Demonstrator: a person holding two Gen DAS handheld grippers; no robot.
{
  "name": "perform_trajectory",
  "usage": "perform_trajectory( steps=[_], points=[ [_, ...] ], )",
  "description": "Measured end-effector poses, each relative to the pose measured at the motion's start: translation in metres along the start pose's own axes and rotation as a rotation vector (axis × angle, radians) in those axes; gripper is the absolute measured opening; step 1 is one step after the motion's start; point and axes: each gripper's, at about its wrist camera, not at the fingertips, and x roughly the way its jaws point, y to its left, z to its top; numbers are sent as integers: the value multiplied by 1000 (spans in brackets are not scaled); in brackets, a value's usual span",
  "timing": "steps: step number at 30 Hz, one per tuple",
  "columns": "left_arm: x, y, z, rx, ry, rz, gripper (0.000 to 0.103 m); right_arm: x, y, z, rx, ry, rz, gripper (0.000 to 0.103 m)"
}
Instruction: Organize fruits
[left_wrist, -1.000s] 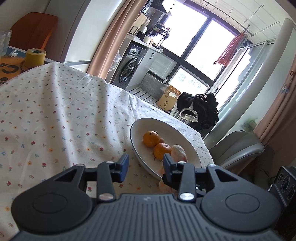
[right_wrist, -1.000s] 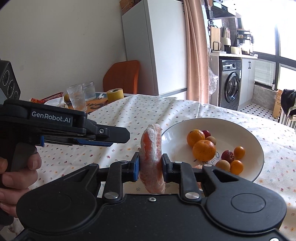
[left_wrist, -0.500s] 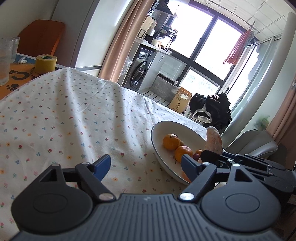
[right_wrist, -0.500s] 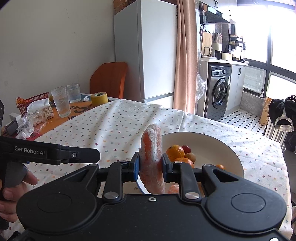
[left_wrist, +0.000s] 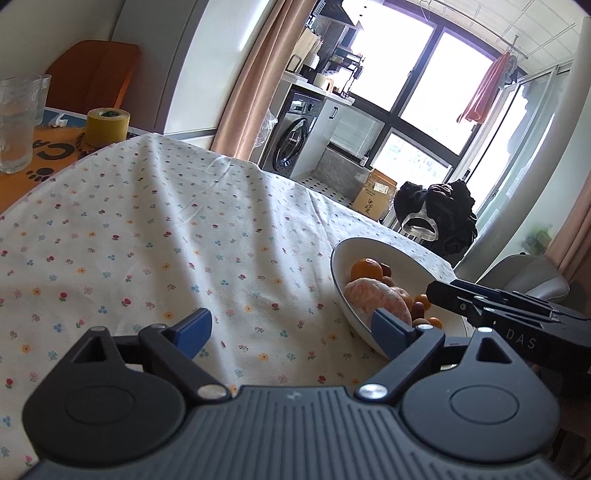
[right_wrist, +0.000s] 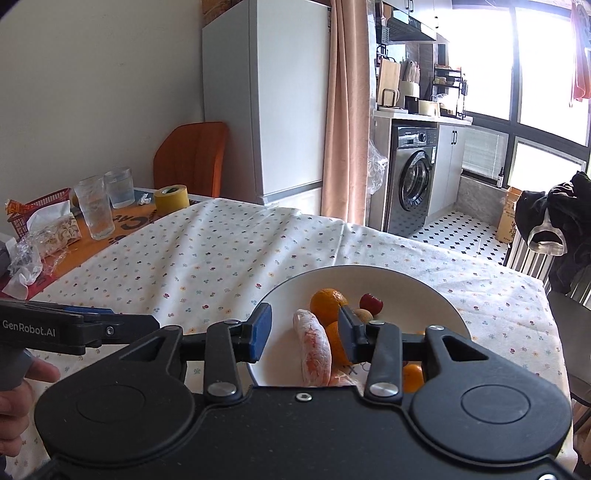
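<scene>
Peeled orange (right_wrist: 314, 345) lying in the bowl (right_wrist: 424, 291), lower end hidden behind the right tool (right_wrist: 303, 328), pads spread wide, not touching it. Left tool (left_wrist: 291, 330) gaping too, over the desk (left_wrist: 147, 236). Left view reads "DAS"; right view only: "GenRobot.AI", plus a hand (right_wrist: 14, 391), cut off.

Bowl (right_wrist: 424, 291): on the bench (right_wrist: 221, 266), right part.
Peeled fruit (right_wrist: 314, 343): in bowl, near edge.
Tape roll (right_wrist: 171, 199): far left, behind.
Glasses (right_wrist: 94, 218): beside tape roll.
</scene>
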Motion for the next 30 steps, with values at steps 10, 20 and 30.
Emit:
perform_trajectory(
  steps=[10,20,30],
  points=[
    [-11,-10,-4,55,-12,18,94,-18,1,-9,27,16,22,41],
    [-30,-16,-3,70,-41,10,101,-46,1,-15,56,7,20,52],
    [-58,-22,-4,112,-70,-9,103,-76,3,-19,97,-28,17,70]
  ],
)
